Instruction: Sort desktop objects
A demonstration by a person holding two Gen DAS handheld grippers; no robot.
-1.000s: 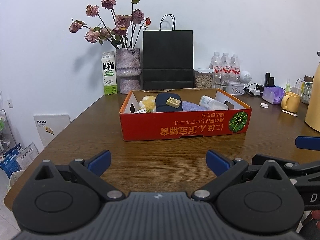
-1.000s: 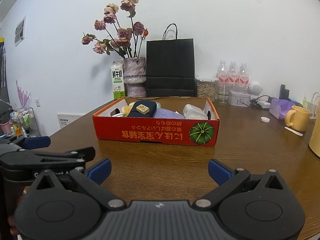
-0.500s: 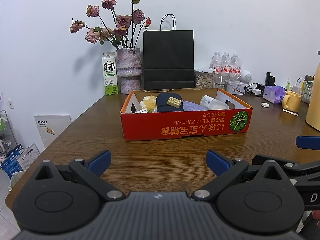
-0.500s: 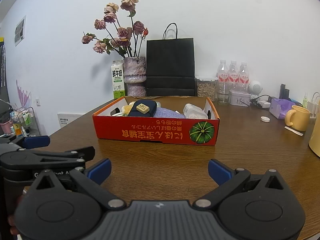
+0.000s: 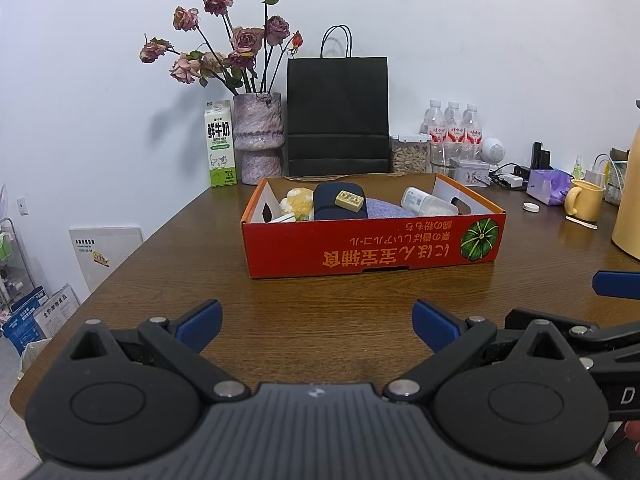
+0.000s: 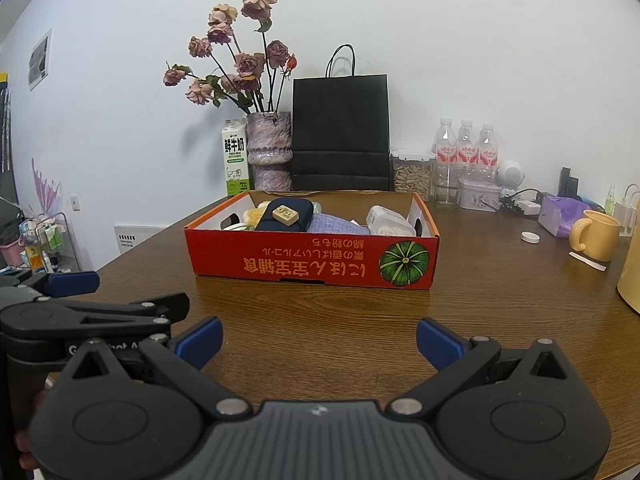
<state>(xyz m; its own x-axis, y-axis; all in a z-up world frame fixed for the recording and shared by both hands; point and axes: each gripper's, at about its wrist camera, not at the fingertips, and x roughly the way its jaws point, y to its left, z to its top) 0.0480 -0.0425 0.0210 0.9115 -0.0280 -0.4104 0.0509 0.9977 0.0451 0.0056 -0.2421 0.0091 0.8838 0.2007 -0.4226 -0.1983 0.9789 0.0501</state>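
A red cardboard box point(image 5: 372, 246) with a pumpkin picture stands on the brown wooden table point(image 5: 312, 308). In it lie a dark blue case point(image 5: 340, 210) with a small tan block point(image 5: 349, 199) on top, a yellow fluffy thing point(image 5: 298, 202), a lilac cloth point(image 5: 384, 209) and a white bottle point(image 5: 424, 203). The box also shows in the right wrist view point(image 6: 312, 258). My left gripper point(image 5: 316, 322) is open and empty, well short of the box. My right gripper point(image 6: 318, 338) is open and empty too, beside the left one.
Behind the box stand a milk carton point(image 5: 219, 144), a vase of dried roses point(image 5: 258, 138), a black paper bag point(image 5: 338, 116), a jar, water bottles point(image 5: 454, 128) and chargers. A yellow mug point(image 5: 584, 202) and a yellow jug point(image 5: 628, 200) stand at the right.
Both views have shifted only slightly. The grippers stay open and nothing on the table has moved.
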